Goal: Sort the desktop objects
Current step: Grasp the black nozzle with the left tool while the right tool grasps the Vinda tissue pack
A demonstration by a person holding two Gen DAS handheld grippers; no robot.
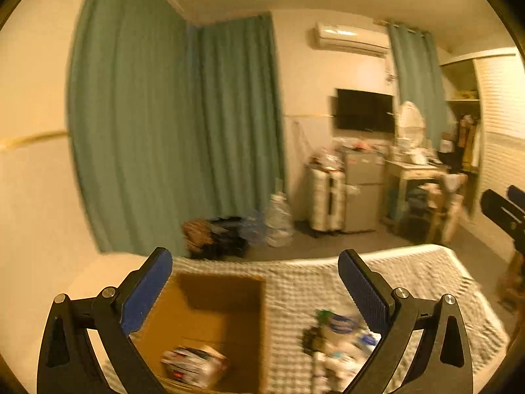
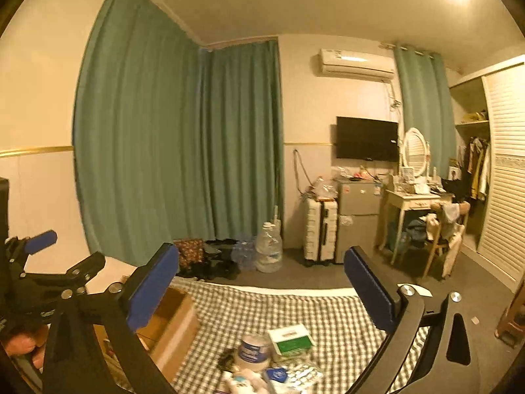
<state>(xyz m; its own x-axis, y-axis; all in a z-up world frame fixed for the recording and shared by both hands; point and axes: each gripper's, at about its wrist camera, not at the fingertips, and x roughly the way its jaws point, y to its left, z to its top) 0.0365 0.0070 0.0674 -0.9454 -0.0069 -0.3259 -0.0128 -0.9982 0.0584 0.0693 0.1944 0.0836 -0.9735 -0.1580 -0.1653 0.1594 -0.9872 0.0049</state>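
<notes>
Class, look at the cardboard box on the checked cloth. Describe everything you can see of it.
The cardboard box is plain brown, apparently corrugated card, open at the top. It sits on the checked cloth, to the left of the pile of small items. Inside, near the bottom of the left wrist view, one blurred white packet with printed markings lies in it; its type cannot be read. The open left claw hovers above, not touching the box.

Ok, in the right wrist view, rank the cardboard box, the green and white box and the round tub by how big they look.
1. cardboard box, clearly largest, though it is partly hidden by the right gripper.
2. green and white box.
3. round tub, close to the box in apparent size, so that order is unsure.
</notes>
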